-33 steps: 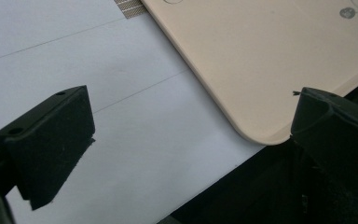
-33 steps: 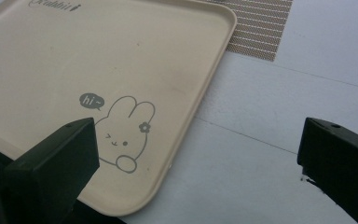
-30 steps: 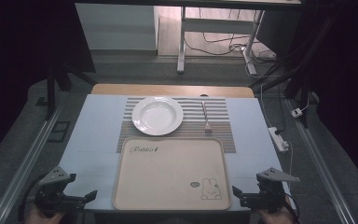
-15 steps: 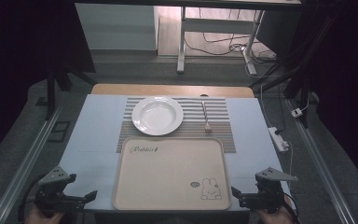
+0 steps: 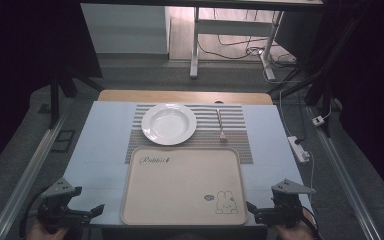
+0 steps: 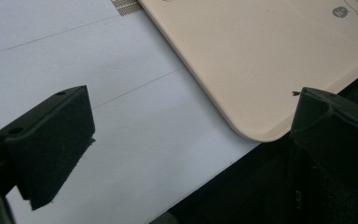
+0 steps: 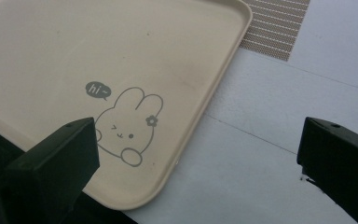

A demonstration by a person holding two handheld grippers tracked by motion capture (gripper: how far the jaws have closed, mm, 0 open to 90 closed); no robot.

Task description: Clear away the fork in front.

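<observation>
A beige tray (image 5: 180, 185) with a rabbit drawing lies at the near edge of the table. Behind it a white plate (image 5: 169, 123) and a fork (image 5: 221, 127) rest on a striped placemat (image 5: 240, 142). My left gripper (image 5: 99, 210) hovers at the tray's near left corner, open and holding nothing. That corner of the tray (image 6: 261, 70) sits between its jaws in the left gripper view. My right gripper (image 5: 250, 207) is open at the near right corner. The tray (image 7: 121, 60) and its rabbit (image 7: 126, 123) show between its jaws in the right gripper view.
The pale blue table top (image 5: 105, 145) ends just under both grippers. A power strip (image 5: 300, 149) lies off the right edge. Metal frame legs (image 5: 195, 45) and cables stand on the floor beyond the table.
Both grippers have stayed at the near corners of the tray, with only a slight shift of the right one. Nothing on the table has moved.
</observation>
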